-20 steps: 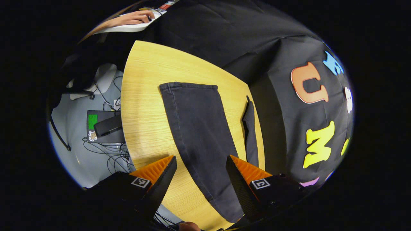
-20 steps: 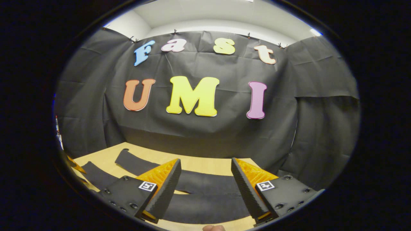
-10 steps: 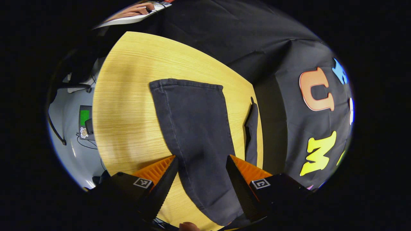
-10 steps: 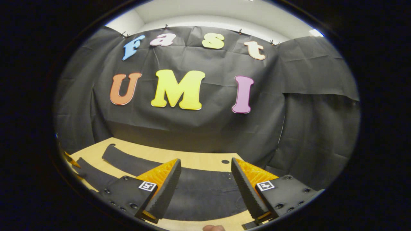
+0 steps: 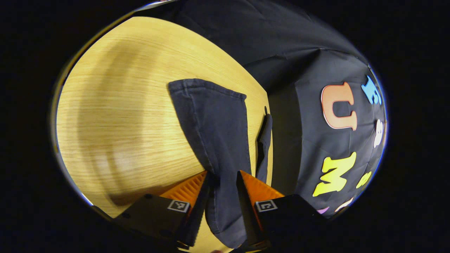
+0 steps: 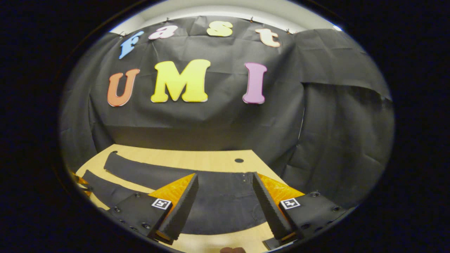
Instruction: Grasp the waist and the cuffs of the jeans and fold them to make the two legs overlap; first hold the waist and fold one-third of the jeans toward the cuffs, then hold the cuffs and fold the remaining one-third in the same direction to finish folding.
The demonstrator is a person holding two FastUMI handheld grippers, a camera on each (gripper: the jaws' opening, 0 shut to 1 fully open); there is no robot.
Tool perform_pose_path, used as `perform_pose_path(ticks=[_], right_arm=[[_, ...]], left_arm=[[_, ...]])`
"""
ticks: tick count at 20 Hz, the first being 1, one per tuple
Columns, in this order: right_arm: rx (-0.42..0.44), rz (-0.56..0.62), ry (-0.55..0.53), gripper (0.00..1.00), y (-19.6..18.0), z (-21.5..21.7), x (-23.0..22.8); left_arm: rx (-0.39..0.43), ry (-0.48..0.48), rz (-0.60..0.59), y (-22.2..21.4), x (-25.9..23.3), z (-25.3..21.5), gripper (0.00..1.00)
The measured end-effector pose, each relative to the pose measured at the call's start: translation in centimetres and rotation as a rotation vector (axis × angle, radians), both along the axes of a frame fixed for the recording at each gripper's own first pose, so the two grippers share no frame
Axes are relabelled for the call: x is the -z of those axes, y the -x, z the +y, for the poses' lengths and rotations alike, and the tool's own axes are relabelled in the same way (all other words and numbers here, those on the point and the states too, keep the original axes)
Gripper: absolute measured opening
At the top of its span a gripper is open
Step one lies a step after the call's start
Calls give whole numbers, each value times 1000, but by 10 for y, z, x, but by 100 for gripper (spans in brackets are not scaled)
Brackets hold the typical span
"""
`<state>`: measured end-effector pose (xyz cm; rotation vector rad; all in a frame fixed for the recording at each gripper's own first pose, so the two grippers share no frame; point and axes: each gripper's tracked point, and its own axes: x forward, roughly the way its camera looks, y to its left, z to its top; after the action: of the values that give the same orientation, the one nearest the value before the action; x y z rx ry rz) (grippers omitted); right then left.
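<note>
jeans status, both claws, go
Left claw closing round a jeans leg, grip not confirmed. Right claw open above the waist. Jeans flat on the table, legs apart, unfolded. Nothing in the way.

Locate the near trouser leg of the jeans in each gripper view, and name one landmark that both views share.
Left gripper view: the near trouser leg runs up the middle of the picture from between the left gripper fingers, cuff at the top.
Right gripper view: it lies at the lower left, nearer than the far leg.
Shared landmark: the wooden table.
</note>
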<state>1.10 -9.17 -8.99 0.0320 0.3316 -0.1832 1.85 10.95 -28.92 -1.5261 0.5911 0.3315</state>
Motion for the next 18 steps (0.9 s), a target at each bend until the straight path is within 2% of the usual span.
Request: perform_pose_path(ticks=[1, 3, 7, 9, 12, 13, 16, 17, 18], right_arm=[[23, 15, -7, 95, -1, -10, 4], [59, 43, -15, 98, -3, -25, 13], [101, 93, -55, 96, -3, -45, 29], [112, 161, -134, 96, 0, -51, 52], [145, 338, -302, 95, 12, -61, 99], [178, 397, -388, 96, 16, -64, 115], [307, 524, -694, 88, 25, -72, 156], [350, 560, -773, 92, 29, -76, 168], [389, 580, -837, 85, 31, -79, 177]], left_arm=[[-9, 28, 6, 1, 4, 2, 49], [-25, 60, -8, 1, 8, 0, 20], [-21, 47, -48, -3, 8, -2, 4], [2, 43, -52, -4, 8, -1, 4], [-3, 48, -51, -6, 7, 0, 4], [-7, 50, -50, -5, 8, -1, 4], [-14, 56, -48, -5, 7, -1, 3], [-17, 58, -47, -5, 6, 1, 4], [-21, 60, -46, -6, 7, 0, 3]])
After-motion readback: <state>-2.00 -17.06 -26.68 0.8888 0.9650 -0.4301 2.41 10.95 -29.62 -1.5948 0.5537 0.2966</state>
